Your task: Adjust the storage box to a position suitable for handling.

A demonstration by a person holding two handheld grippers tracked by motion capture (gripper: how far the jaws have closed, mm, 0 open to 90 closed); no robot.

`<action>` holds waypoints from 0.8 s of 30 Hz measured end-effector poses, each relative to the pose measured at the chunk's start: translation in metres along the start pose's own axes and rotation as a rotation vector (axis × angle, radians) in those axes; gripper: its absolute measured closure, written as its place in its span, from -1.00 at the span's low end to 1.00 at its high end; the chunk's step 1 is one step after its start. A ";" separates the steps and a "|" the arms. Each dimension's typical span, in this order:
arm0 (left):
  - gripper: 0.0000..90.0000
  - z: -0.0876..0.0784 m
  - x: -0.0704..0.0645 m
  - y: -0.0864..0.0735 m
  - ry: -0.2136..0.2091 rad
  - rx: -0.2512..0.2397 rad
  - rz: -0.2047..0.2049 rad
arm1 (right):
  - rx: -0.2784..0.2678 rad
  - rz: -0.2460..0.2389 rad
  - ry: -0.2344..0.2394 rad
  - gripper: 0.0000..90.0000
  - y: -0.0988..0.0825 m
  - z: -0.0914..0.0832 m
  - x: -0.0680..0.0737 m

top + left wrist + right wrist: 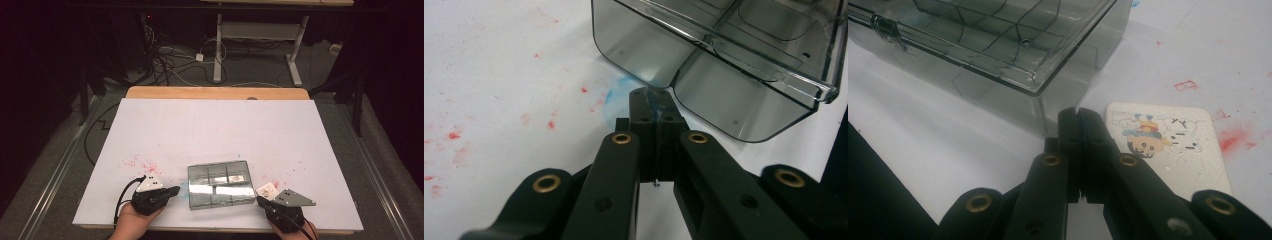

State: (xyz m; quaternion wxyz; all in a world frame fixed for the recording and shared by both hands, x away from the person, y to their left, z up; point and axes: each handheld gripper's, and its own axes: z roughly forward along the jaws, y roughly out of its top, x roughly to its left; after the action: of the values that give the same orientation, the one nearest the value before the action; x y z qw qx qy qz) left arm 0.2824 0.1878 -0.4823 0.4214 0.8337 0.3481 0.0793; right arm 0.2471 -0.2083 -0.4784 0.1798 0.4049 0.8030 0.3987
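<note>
High view, entry by item, all places given from the clear compartment box (220, 184).

Clear compartment box: smoky plastic, lid down, divided into cells, lying near the front edge of the white table sheet (215, 130), between the two tools. Latch (882, 26) seen on one long side in the right gripper view.

Left gripper (173, 191): just beside the box's left end, tip pointed at it. Jaws pressed together, nothing between them; in the left gripper view the tip (654, 95) sits at the foot of the box wall (684, 70), close to or touching it.

Right gripper (260, 201): just off the box's front right corner. Jaws likewise clenched on nothing.

Cartoon card (1168, 145): flat on the sheet, just right of the box, beside the right tool's tip.

Red and blue stains (140, 162): left of the box, irrelevant.

Handling note, as judgement: the step appears to be opening the box. Steady the left end with the shut tool, bring the right tip to the latch side, and lift gently; light plastic will likely skid on the sheet if pushed from one side alone.
</note>
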 end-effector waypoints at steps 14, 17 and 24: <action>0.96 0.002 0.001 -0.001 -0.007 0.008 -0.009 | 0.012 -0.019 0.010 0.98 0.001 0.003 0.004; 0.96 0.001 0.002 -0.001 -0.006 0.005 -0.012 | 0.015 -0.019 0.016 0.98 0.001 0.003 0.005; 0.96 0.001 0.004 0.000 0.000 0.006 -0.020 | 0.022 -0.047 0.066 0.98 0.003 0.007 0.022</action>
State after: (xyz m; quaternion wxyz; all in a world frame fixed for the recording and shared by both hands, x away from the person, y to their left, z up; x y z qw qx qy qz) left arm 0.2855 0.1893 -0.4840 0.4198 0.8313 0.3567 0.0738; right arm 0.2396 -0.1862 -0.4794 0.1579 0.3745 0.8221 0.3987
